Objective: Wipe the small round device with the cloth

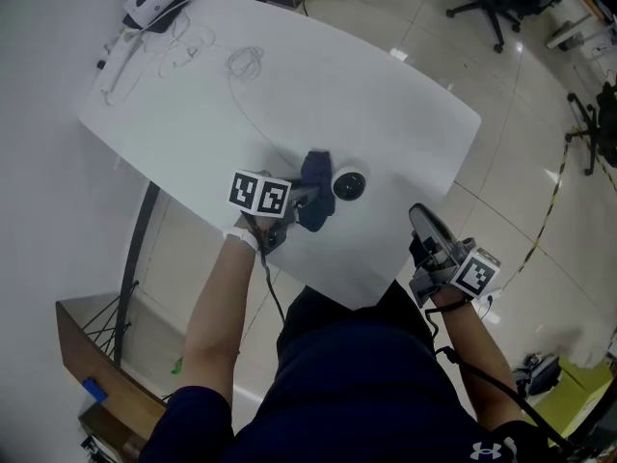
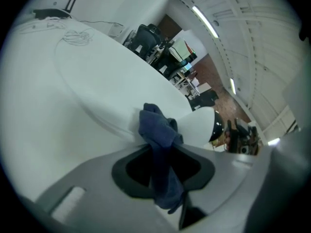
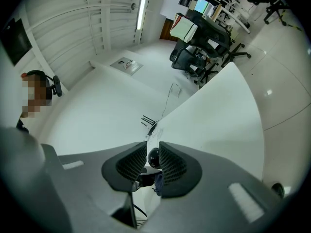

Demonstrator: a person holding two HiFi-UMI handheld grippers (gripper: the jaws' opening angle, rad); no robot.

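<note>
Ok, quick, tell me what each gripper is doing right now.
Left gripper: shut on the blue cloth, beside the small round device.
Right gripper: jaws a little apart, nothing held.

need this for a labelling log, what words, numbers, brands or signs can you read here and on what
No readable words or numbers anywhere.
Marker cube on the left gripper: black-and-white square codes, no letters.
Marker cube on the right gripper: the same kind of codes.
Dark shirt: a white emblem, no letters.
Background screens: too small to read.
</note>
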